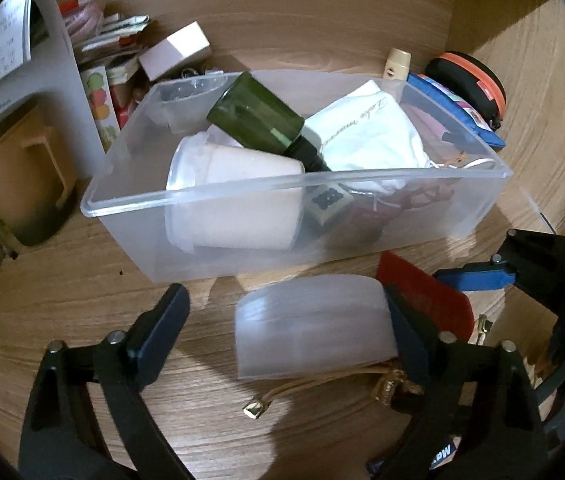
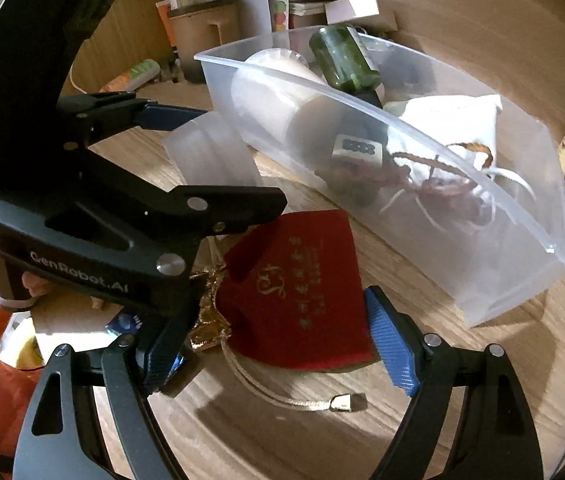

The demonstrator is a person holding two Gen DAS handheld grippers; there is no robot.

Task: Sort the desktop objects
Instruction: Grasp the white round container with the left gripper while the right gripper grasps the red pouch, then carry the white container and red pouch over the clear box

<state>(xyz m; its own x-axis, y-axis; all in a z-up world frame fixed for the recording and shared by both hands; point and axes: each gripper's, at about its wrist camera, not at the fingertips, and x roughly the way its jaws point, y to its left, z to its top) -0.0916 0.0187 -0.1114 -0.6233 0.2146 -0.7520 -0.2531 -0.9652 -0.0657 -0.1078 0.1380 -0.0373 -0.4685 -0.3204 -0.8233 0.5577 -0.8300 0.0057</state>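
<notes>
I am looking past both tongs at the clear bin (image 1: 294, 184), already holding a cup and bottle. My left gripper (image 1: 286, 312) is hanging spread around the frosted lid (image 1: 310, 320), while my right gripper (image 2: 274, 340), also spread, is straddling the red pouch (image 2: 302, 280), its cord end pointing back toward me.

Right hand-held gripper (image 2: 278, 344) spread around red pouch (image 2: 302, 292).
</notes>
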